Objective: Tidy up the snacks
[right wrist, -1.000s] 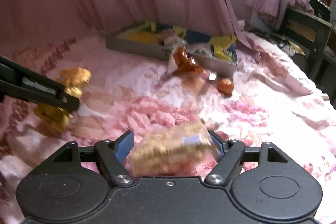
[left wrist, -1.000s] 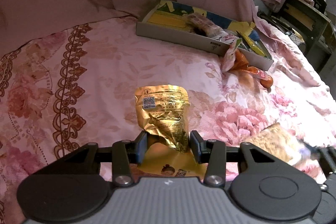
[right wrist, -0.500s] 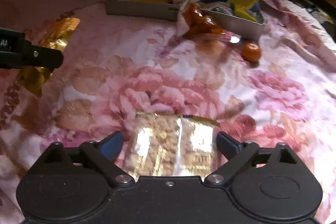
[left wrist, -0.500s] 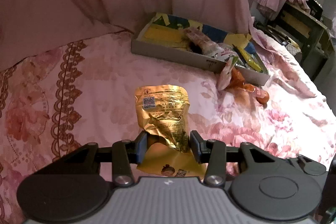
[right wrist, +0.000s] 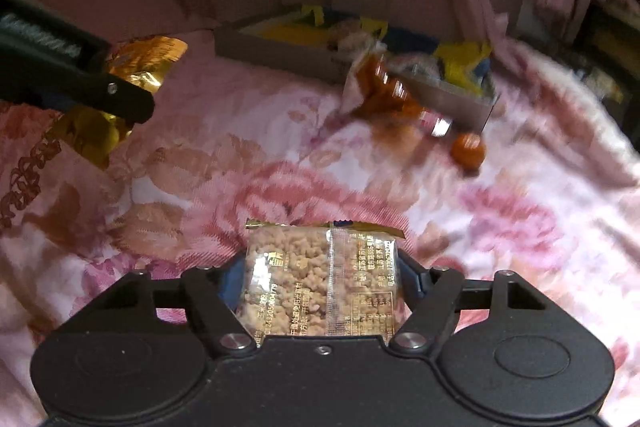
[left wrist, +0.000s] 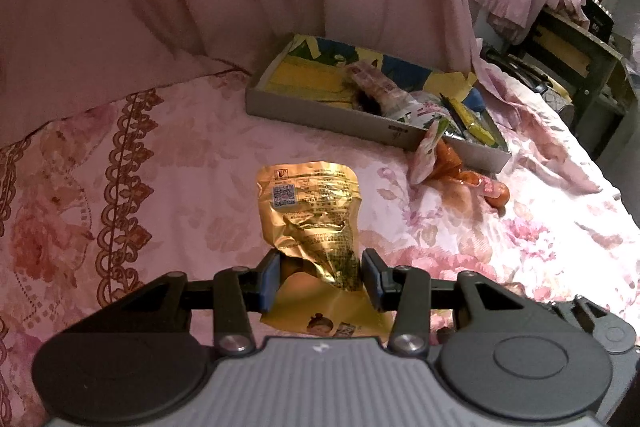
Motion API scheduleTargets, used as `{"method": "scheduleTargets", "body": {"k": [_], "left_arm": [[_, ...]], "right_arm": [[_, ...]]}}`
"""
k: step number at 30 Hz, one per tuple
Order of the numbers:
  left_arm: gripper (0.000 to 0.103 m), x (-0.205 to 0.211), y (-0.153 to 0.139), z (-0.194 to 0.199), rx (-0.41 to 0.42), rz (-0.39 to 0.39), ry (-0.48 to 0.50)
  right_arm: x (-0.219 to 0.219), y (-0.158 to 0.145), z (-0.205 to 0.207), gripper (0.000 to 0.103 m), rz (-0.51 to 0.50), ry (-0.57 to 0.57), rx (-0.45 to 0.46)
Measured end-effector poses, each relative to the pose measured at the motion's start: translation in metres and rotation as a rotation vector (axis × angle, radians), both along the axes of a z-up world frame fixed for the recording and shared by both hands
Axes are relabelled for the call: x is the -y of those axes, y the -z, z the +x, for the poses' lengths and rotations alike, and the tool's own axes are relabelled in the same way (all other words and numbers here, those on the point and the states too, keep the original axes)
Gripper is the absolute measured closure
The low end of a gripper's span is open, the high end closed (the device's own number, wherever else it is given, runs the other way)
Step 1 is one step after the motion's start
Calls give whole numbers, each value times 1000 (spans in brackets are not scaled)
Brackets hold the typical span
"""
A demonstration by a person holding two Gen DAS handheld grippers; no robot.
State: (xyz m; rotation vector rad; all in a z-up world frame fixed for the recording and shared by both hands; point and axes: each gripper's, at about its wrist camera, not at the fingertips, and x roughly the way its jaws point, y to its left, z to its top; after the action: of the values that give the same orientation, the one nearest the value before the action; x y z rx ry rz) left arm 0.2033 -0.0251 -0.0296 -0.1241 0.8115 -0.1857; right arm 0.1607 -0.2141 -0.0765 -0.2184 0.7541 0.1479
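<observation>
Gold foil glints between the jaws of the left gripper (left wrist: pixel 320 277), which pinch one crinkled gold pouch (left wrist: pixel 310 211) at its lower part, holding it up above the pink floral bedspread (left wrist: pixel 180 163). One shallow cardboard tray (left wrist: pixel 320 107), already holding several wrappers too jumbled to count, sits at the far side of the bedspread, well beyond the pouch. One clear packet of orange-brown snacks (left wrist: pixel 444 163) leans against the tray's near wall, with one small orange round piece (right wrist: pixel 468 150) lying just beside it. Only the right wrist view shows the right gripper (right wrist: pixel 320 281), whose jaws have just been closing and now press both sides of one clear packet of puffed rice cake (right wrist: pixel 320 279), nearer the camera than the tray. That view also shows the left gripper from the side, at far left. Only the left wrist view shows the pouch's printed code and one dark shelf (left wrist: pixel 576 67) to the right of the tray.
</observation>
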Motion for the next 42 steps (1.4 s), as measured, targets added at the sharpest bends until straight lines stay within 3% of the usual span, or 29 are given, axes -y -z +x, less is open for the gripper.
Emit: {"method": "scheduleTargets", "body": {"k": [7,19,28,35,42], "left_arm": [[56,9,-9,3,23,-4,8],[56,23,-21,18,52,13,13],[56,43,-37,41,98,-10,18],[56,75,-50,75,123,-16,45],[56,100,-51,129,134,4,76]], "right_arm": [[0,-15,-7,29,-103,-2,137],[15,-40,-6,29,-79,62,267],[26,-55,5,29,-116,31,368],[45,-63,36,29,-117,41,450],[64,-62,101,29,-38,96,501]]}}
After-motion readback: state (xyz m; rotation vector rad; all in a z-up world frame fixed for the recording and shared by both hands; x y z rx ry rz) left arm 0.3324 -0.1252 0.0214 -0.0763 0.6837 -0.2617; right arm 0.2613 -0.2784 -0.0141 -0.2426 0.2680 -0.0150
